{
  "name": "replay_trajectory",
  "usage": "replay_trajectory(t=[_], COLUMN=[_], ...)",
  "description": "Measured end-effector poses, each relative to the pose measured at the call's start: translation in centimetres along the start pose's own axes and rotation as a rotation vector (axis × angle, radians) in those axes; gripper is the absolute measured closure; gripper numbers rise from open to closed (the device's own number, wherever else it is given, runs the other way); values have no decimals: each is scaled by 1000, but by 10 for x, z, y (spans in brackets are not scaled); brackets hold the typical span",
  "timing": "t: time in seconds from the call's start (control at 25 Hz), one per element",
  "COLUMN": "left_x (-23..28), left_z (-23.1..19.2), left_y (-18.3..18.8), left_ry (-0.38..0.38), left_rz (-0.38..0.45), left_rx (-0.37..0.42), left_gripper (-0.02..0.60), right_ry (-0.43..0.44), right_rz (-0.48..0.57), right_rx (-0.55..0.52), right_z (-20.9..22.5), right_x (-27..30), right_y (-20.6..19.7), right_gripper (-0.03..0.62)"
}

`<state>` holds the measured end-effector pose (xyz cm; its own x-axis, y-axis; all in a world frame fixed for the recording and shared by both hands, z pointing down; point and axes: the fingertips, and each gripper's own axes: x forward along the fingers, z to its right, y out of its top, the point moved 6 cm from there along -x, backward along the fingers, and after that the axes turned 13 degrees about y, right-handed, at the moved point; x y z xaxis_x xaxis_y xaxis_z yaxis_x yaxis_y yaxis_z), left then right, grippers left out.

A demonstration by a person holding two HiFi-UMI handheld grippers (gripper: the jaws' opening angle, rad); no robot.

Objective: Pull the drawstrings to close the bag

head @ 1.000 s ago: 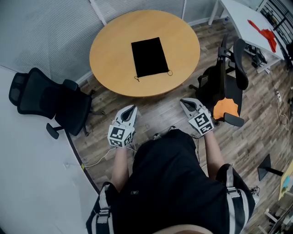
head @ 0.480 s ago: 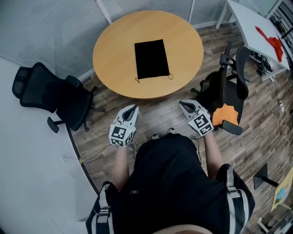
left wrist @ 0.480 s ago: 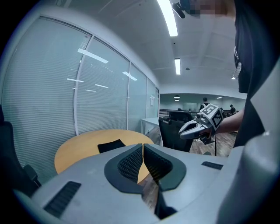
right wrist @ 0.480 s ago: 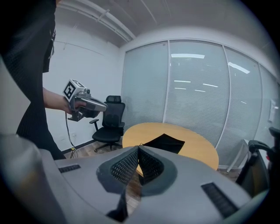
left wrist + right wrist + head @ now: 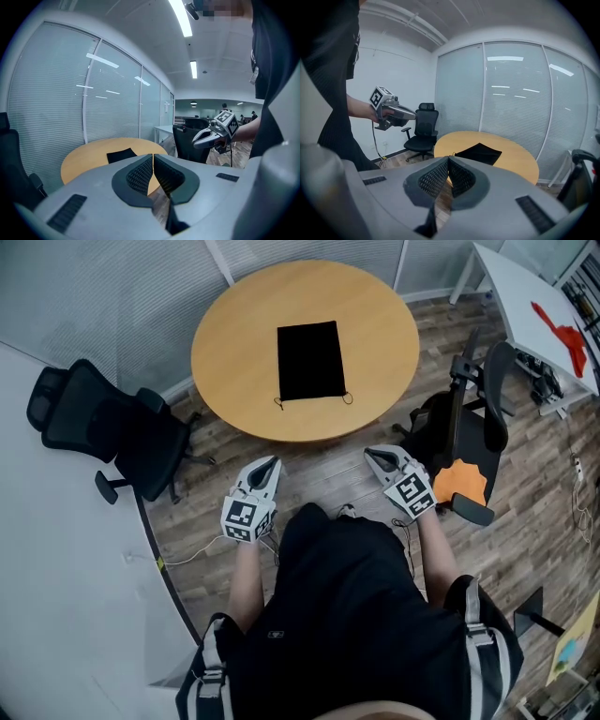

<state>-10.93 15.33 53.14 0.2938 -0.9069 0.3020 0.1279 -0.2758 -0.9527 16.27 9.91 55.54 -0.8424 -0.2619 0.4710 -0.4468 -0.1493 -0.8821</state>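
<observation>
A flat black drawstring bag (image 5: 311,360) lies on the round wooden table (image 5: 375,306), its mouth toward me, with thin cord loops (image 5: 348,397) at the near corners. It also shows as a dark patch, the bag (image 5: 120,155), in the left gripper view and as the bag (image 5: 478,153) in the right gripper view. My left gripper (image 5: 270,466) is held above the floor, short of the table's near edge, jaws shut and empty. My right gripper (image 5: 375,456) hangs likewise to the right, shut with nothing in it.
A black office chair (image 5: 103,432) stands left of the table. Another black chair (image 5: 469,418) with an orange cushion (image 5: 457,482) is close by my right gripper. A white desk (image 5: 534,306) with a red object (image 5: 561,326) is at the far right. Glass partitions with blinds stand behind the table.
Both grippers have edged slightly toward the table while staying shut. The table and bag sit a little further right in the head view.
</observation>
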Motion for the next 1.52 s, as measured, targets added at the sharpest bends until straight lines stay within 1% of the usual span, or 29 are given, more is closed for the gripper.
replay_trajectory(t=[0.24,0.56,0.8,0.96,1.12,1.36,1.52], left_x=[6,17,17,18,26,40,50], left_z=[9,14,12,-2,-20,-49,-70], left_y=[4,13,15,14,17,21,18], left_ry=[-12,-28,-30,-23,-14,-4,-5], left_rz=[0,10,6,0,2,16,4], left_rx=[8,30,34,35,27,15,7], left_gripper=[563,563,563,563,563,561,563], right_ry=[22,13,13,9,-21,-41,-50], right_rz=[-9,-14,-12,-7,-1,0,-4], right_rx=[-4,-3,-8,-10,-5,6,11], right_z=[-2,0,3,9,20,39,50], right_x=[-7,-14,-11,1,12,33,50], right_y=[-4,-10,-7,1,11,23,29], right_gripper=[536,536,536,536,536,536,536])
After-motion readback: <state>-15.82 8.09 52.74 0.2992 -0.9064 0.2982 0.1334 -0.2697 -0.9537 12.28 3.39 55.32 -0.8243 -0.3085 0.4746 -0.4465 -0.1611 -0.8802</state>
